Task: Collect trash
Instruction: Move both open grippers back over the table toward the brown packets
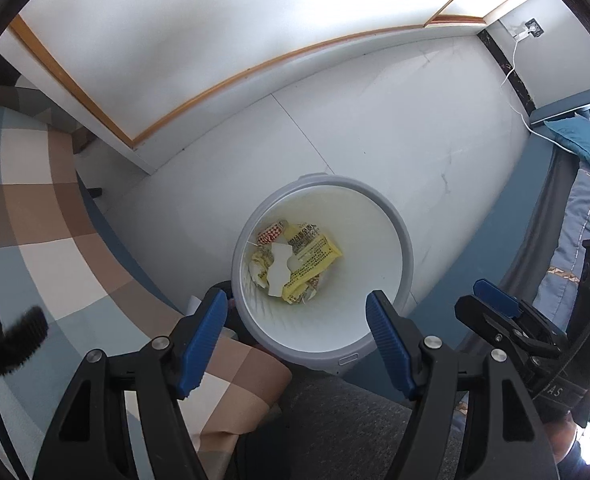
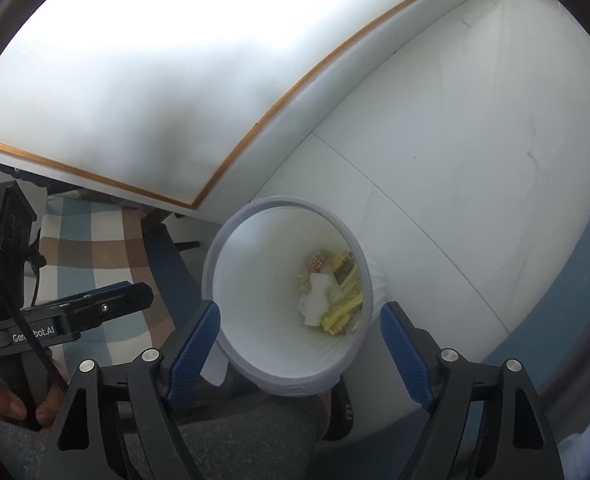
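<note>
Jaws of the left gripper (image 1: 297, 330) and right gripper (image 2: 299, 342) stand wide apart, empty, above a white waste bin (image 1: 375, 216) on the pale tiled floor (image 1: 415, 128). Yellow wrappers (image 1: 311, 256) and white paper scraps (image 1: 279, 268) lie at its bottom.

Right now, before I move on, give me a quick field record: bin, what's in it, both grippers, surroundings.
bin: round grey-rimmed trash bin with white inside, upright on the pale tiled floor
contents: yellow printed wrapper, white paper scrap, red-and-white checked wrapper, all lying at the bottom
left gripper: open, nothing between the jaws, above the bin
right gripper: open, nothing held, above the bin
surroundings: checked cloth beside the bin, white wall with wood trim behind
</note>
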### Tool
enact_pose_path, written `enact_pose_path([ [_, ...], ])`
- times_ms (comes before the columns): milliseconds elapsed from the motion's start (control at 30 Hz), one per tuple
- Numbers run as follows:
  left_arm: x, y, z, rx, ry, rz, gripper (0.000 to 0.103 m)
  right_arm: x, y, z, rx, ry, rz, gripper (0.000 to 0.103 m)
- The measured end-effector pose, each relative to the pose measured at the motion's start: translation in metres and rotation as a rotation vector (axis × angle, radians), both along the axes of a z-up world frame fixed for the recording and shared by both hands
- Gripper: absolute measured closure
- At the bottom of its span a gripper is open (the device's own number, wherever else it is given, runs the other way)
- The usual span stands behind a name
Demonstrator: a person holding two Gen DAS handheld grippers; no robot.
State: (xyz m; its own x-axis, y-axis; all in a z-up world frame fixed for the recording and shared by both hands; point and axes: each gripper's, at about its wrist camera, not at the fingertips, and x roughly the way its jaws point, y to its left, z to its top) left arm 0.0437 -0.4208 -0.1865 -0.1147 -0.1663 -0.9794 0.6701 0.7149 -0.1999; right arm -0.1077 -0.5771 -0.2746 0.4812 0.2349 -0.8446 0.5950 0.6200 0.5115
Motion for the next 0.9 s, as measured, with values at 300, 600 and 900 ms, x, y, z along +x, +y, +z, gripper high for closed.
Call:
enact_pose_path([
  [300, 0.006, 0.026, 0.039, -0.062, -0.090, 0.087, 0.034, -0.003, 0.010, 0.039, -0.075, -0.050, 0.047, 0.006],
  [600, 0.009, 0.074, 0.096, -0.137, -0.273, 0.189, 0.034, 0.004, 0.032, 0.113, -0.257, -0.168, 0.080, 0.003],
  [900, 0.034, 0.177, 0.159, -0.220, -0.475, 0.411, 0.022, 0.030, 0.085, 0.212, -0.456, -0.354, 0.151, 0.001],
])
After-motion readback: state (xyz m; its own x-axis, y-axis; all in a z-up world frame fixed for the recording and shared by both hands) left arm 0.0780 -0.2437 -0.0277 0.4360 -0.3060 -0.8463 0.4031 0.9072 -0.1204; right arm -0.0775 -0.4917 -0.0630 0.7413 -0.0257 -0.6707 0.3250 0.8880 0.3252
